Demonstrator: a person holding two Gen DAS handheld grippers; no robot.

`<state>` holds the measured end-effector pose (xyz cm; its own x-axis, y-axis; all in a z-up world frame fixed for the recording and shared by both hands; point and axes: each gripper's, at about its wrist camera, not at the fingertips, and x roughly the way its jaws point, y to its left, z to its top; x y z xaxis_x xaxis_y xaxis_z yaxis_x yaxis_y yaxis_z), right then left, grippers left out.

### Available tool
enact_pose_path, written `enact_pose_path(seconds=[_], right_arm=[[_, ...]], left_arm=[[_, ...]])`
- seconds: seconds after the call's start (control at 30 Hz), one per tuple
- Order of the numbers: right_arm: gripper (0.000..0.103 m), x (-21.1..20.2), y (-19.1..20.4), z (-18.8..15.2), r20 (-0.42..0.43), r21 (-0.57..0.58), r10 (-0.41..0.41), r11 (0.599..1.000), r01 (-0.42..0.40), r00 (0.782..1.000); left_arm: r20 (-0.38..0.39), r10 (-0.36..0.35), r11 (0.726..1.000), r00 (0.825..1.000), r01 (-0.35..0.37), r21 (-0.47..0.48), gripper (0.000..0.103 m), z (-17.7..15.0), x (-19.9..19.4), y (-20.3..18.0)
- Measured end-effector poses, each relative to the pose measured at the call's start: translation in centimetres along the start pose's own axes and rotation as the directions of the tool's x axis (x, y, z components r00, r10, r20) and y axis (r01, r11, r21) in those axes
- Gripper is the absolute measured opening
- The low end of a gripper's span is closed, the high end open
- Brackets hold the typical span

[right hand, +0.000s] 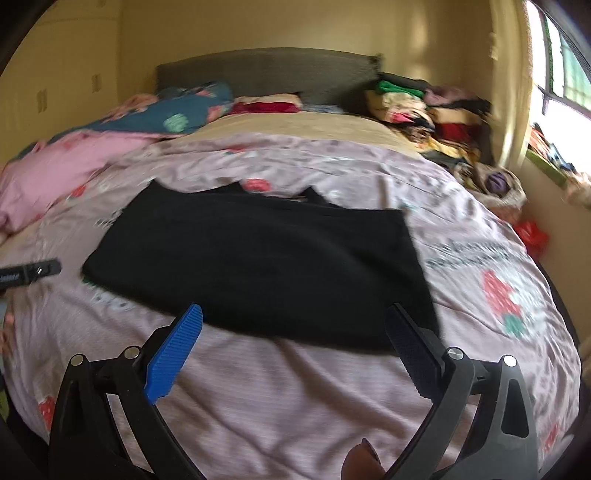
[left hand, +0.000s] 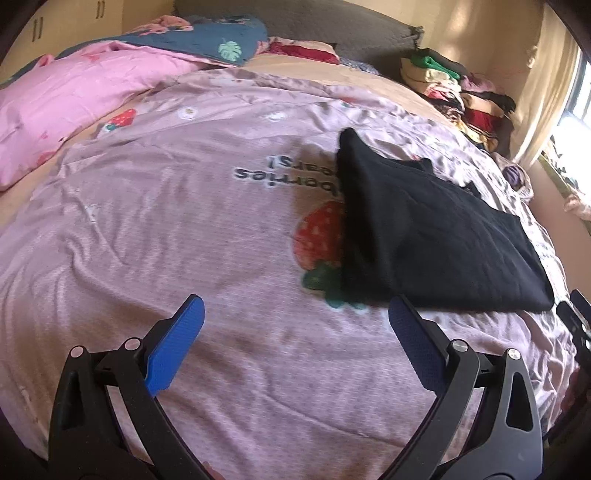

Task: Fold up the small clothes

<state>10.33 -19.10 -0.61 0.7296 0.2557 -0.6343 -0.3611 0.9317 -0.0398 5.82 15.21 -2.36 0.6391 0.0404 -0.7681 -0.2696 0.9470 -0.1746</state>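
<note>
A black garment (right hand: 258, 266) lies flat on the pink bedcover (left hand: 184, 240). The left gripper (left hand: 295, 317) is wide open, empty, left of it. The right gripper (right hand: 293, 325) is also open, empty, at its near edge.

Daylight pours in from the window (right hand: 565, 110) on the right, blown out to white glare; the wall (right hand: 295, 26) glows warm yellow; both views bend strongly at the dark rounded corners; the right wrist view is smeared by motion blur; the left one is sharper, soft only at the edges.
</note>
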Motion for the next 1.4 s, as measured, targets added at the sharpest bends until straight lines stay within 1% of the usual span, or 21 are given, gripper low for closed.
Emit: enact_pose_path(seconds=[0.1, 0.23, 0.4, 0.53, 0.8, 0.93, 1.23, 1.4], right_arm=[[0.098, 0.8, 3.1, 0.6, -0.007, -0.062, 0.042, 0.997, -0.042, 0.999], [0.098, 1.7, 6.3, 1.0, -0.02, -0.123, 0.082, 0.989, -0.084, 0.996], [0.098, 3.1, 9.6, 1.3, -0.044, -0.189, 0.109, 0.975, -0.115, 0.993], [0.098, 4.5, 12.0, 1.5, -0.071, -0.245, 0.122, 0.96, -0.136, 0.99], [0.098, 7.3, 15.7, 1.1, -0.115, -0.348, 0.113, 0.926, -0.147, 0.987], [0.098, 8.7, 17.1, 0.9, -0.128, -0.39, 0.087, 0.912, -0.131, 0.988], [0.098, 11.8, 18.8, 1.9, -0.127, -0.424, 0.054, 0.9, -0.104, 0.99], [0.099, 13.2, 19.0, 2.7, -0.111, -0.442, 0.04, 0.893, -0.085, 0.993]], left_arm=[[0.004, 0.013, 1.0, 1.0, -0.013, -0.024, 0.093, 0.2, 0.1, 1.2], [0.005, 0.031, 0.998, 1.0, -0.03, -0.048, 0.093, 0.4, 0.3, 2.3], [0.012, 0.057, 0.997, 0.998, -0.056, -0.058, 0.093, 0.9, 0.6, 3.3], [0.012, 0.071, 0.996, 0.997, -0.07, -0.048, 0.093, 1.6, 1.1, 3.4], [0.016, 0.085, 0.996, 0.996, -0.085, -0.013, 0.093, 3.4, 2.3, 2.5], [0.016, 0.084, 0.996, 0.996, -0.084, 0.005, 0.093, 4.3, 3.1, 1.8], [0.004, 0.091, 0.995, 0.996, -0.091, 0.036, 0.093, 6.9, 5.3, 0.4], [-0.017, 0.065, 0.997, 0.998, -0.065, 0.031, 0.093, 8.7, 7.1, -0.4]])
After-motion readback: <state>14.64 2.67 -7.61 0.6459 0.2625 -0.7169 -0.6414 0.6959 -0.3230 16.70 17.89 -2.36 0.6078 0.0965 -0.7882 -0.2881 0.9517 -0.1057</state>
